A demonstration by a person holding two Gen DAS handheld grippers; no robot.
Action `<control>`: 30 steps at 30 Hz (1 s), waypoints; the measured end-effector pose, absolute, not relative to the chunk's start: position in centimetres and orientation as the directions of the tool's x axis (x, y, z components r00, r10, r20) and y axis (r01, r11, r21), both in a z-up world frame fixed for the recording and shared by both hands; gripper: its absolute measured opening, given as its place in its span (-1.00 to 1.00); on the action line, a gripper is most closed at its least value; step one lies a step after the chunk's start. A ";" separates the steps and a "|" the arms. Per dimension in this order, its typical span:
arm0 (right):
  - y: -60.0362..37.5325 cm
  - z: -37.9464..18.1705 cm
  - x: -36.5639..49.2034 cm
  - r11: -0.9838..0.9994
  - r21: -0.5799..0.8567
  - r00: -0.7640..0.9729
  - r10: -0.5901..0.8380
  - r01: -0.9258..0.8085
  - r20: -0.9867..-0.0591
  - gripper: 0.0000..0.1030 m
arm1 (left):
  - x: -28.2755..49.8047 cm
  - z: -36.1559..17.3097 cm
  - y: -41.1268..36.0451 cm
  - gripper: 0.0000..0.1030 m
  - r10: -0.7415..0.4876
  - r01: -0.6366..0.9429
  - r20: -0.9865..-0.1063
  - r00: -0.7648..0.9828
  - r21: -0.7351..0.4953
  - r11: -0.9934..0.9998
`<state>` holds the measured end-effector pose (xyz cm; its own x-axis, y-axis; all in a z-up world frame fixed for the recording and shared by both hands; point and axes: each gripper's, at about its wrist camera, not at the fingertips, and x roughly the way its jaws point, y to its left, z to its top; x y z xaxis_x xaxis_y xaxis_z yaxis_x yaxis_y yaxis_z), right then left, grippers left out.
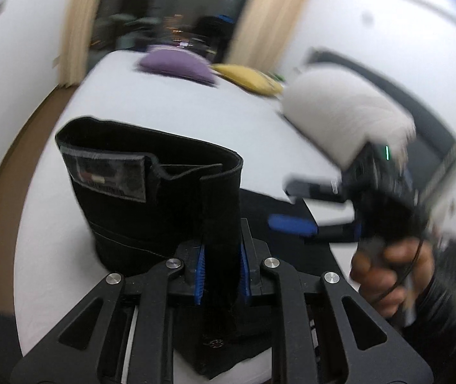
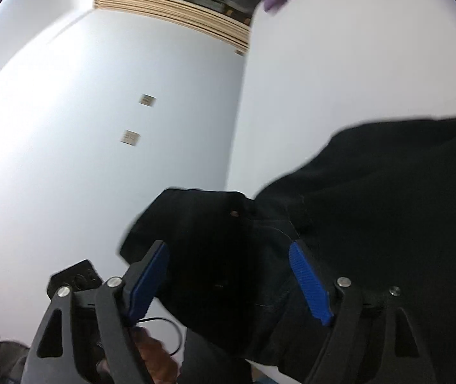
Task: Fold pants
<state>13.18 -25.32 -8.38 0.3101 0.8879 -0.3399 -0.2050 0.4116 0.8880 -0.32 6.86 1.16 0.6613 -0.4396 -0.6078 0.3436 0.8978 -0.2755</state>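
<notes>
left gripper (image 1: 222, 267): clenched on a vertical fold of the black pants (image 1: 151, 198), fabric pinched between the blue pads (image 1: 199, 272). the waistband with its inner label (image 1: 109, 176) stands lifted just beyond the fingers; the remaining fabric lies on the white bed (image 1: 170, 105) near its front edge. right gripper (image 2: 228, 283): released, fingers spread, with pants fabric (image 2: 372, 208) between and beyond them, contact unclear. purple pillow (image 1: 176, 64), yellow pillow (image 1: 247, 76) and white pillow (image 1: 340, 112) sit toward the bed's far edge.
</notes>
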 end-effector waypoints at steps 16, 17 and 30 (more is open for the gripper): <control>-28.6 -14.7 14.0 0.428 0.902 0.301 0.869 -0.059 -0.393 0.75 | -3.5 -6.4 -9.1 -0.79 -0.366 0.650 -0.749 0.552 0.111 0.752; -28.5 -14.4 14.0 0.436 0.897 0.294 0.869 -0.070 -0.399 0.72 | -3.8 -6.6 -9.5 -0.79 -0.366 0.659 -0.750 0.551 0.121 0.743; -28.7 -14.1 13.3 0.656 0.748 0.300 0.737 -0.099 -0.606 -0.27 | -5.9 -8.0 -13.7 -0.79 -0.388 0.749 -0.756 0.528 0.199 0.632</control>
<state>13.28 -28.66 -14.06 0.3000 0.7367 -0.6060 -0.0988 0.6558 0.7484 -5.86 -13.68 -8.04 0.5279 -0.3878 -0.7556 0.7490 0.6321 0.1989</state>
